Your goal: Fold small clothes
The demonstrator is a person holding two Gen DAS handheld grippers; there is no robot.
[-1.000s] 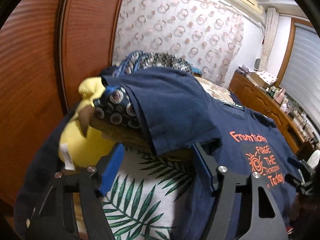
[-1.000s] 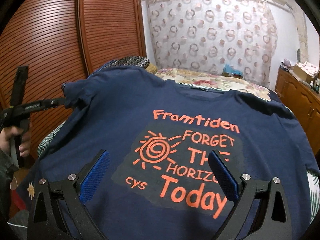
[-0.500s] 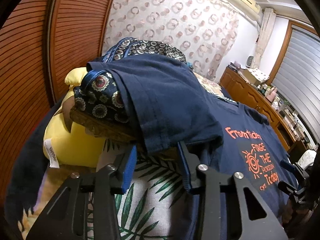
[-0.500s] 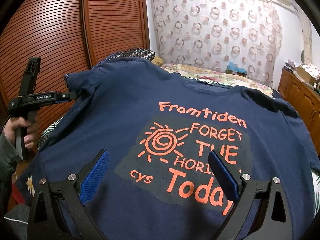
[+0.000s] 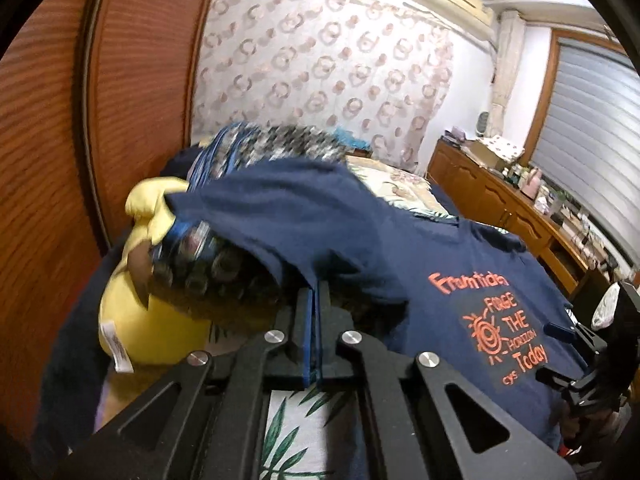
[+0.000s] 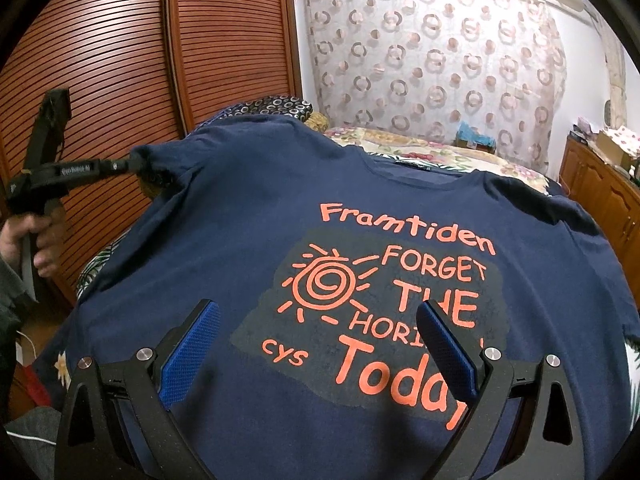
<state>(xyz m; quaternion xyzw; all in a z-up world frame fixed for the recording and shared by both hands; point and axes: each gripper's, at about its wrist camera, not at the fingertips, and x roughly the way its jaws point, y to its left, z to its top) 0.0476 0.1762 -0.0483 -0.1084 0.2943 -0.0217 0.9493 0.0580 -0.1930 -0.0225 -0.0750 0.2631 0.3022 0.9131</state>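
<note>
A navy T-shirt (image 6: pixel 248 220) with orange print lies face up on the bed; it also shows in the left wrist view (image 5: pixel 304 216). Its left sleeve (image 5: pixel 280 232) drapes over a patterned cushion. My left gripper (image 5: pixel 314 292) is shut on the sleeve's hem edge; it also shows at the far left of the right wrist view (image 6: pixel 134 166), pinching the sleeve. My right gripper (image 6: pixel 318 320) is open and empty, hovering over the shirt's lower front, with the print between its blue pads.
A yellow plush toy (image 5: pixel 132 312) and a patterned cushion (image 5: pixel 208 268) lie under the sleeve by the wooden wardrobe doors (image 6: pixel 120 60). A leaf-print bedsheet (image 5: pixel 292 432) shows below. A wooden dresser (image 5: pixel 512 208) with clutter stands at the right.
My left gripper moved forward and closed from open onto the sleeve's hem. My right gripper stayed open, with the shirt sliding slightly in its view.
</note>
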